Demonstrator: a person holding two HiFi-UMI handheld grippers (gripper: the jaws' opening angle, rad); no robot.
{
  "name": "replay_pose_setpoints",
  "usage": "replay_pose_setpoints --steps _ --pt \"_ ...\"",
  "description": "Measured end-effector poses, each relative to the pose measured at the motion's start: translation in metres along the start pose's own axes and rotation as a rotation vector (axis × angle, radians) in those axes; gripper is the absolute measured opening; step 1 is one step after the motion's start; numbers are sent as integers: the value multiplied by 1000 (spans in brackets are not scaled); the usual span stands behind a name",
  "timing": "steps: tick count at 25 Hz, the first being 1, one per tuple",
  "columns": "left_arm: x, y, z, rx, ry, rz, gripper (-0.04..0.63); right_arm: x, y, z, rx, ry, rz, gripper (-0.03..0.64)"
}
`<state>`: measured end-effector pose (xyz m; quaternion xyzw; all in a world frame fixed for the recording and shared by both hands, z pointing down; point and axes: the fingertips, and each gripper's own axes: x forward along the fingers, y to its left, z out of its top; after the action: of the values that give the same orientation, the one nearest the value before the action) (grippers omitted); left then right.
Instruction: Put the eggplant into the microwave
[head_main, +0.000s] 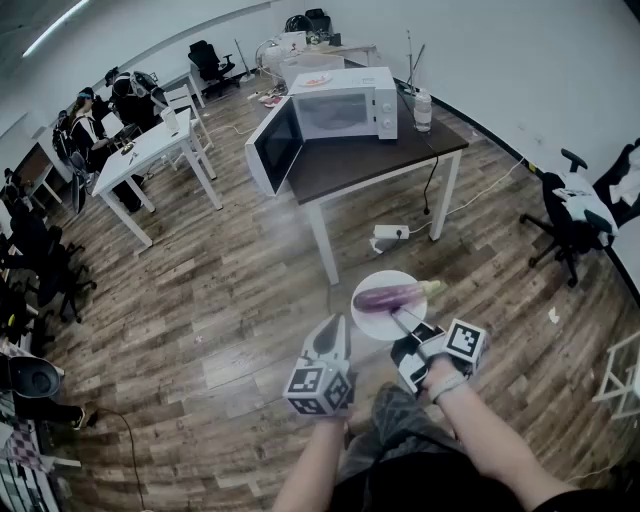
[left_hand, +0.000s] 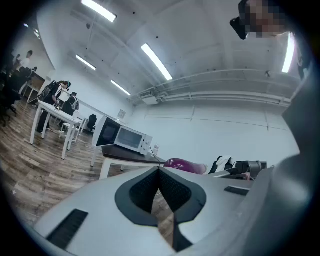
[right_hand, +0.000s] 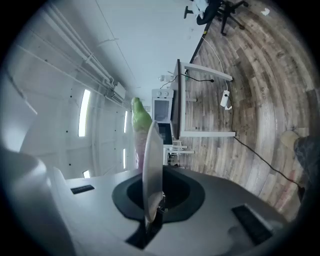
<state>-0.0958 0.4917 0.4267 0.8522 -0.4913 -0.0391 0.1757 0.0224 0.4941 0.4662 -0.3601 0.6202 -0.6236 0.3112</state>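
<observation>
A purple eggplant (head_main: 392, 296) with a green stem lies on a small white plate (head_main: 372, 318) held over the wooden floor. My right gripper (head_main: 405, 322) is shut on the plate's near rim. In the right gripper view the plate (right_hand: 152, 170) stands edge-on between the jaws, with the eggplant's green end (right_hand: 141, 117) behind it. My left gripper (head_main: 335, 325) hovers just left of the plate, shut and holding nothing; its view shows its tips (left_hand: 159, 171) meeting and the eggplant (left_hand: 182, 165) beyond them. The white microwave (head_main: 345, 110) sits on a dark table, its door (head_main: 272, 145) swung open.
The dark table (head_main: 340, 165) with white legs also carries a bottle (head_main: 422, 110). A power strip (head_main: 390, 232) and cables lie on the floor beneath it. An office chair (head_main: 570, 215) stands at right. People sit at white tables (head_main: 150, 150) at far left.
</observation>
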Motion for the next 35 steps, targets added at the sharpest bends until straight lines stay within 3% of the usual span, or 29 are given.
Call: replay_pose_setpoints --steps 13,35 --pt "103 49 29 19 -4 19 0 96 7 69 -23 24 21 8" --pt "231 98 58 7 3 80 0 203 11 165 -48 104 28 9"
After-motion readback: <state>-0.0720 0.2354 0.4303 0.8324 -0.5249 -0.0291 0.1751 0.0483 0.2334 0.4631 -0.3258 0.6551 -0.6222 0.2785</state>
